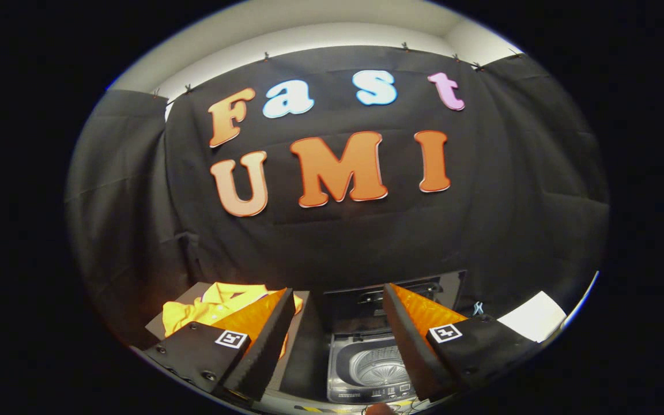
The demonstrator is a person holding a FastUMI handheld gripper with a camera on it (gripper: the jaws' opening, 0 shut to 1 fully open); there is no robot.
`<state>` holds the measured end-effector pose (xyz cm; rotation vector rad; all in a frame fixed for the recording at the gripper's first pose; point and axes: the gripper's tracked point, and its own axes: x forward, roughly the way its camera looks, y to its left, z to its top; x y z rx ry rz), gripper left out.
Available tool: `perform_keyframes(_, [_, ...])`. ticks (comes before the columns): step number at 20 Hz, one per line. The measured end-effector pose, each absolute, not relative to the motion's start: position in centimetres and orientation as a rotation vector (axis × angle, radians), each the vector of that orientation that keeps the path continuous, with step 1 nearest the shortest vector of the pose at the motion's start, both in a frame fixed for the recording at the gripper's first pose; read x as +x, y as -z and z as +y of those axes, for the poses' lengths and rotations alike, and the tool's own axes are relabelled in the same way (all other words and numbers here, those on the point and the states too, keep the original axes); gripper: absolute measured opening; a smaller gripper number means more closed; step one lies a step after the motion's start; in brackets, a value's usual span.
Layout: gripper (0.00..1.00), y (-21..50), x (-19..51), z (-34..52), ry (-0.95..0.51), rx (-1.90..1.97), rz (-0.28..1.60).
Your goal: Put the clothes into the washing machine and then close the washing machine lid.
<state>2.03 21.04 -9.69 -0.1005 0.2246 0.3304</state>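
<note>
A yellow shirt (208,308) lies crumpled on a dark surface, beyond and partly behind my left finger (263,340). To its right stands a small top-loading washing machine (366,369) with its dark lid (389,297) raised upright at the back, so the grey drum shows below. My gripper (338,300) hangs open above both, fingers wide apart and nothing between them. The drum sits below the gap, close to my right finger (410,340).
The dark surface (303,351) runs between the shirt and the machine. A white sheet or board (534,317) lies off to the right of the machine. The black cloth wall hangs close behind everything.
</note>
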Motion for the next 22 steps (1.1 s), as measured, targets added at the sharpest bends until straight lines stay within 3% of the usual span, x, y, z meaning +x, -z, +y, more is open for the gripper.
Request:
perform_keyframes(11, [0.98,17.9,-0.2,36.2,-0.559,-0.146,0.397])
perform_keyframes(22, [0.99,25.9,0.7,43.5,-0.591,-0.23,0.557])
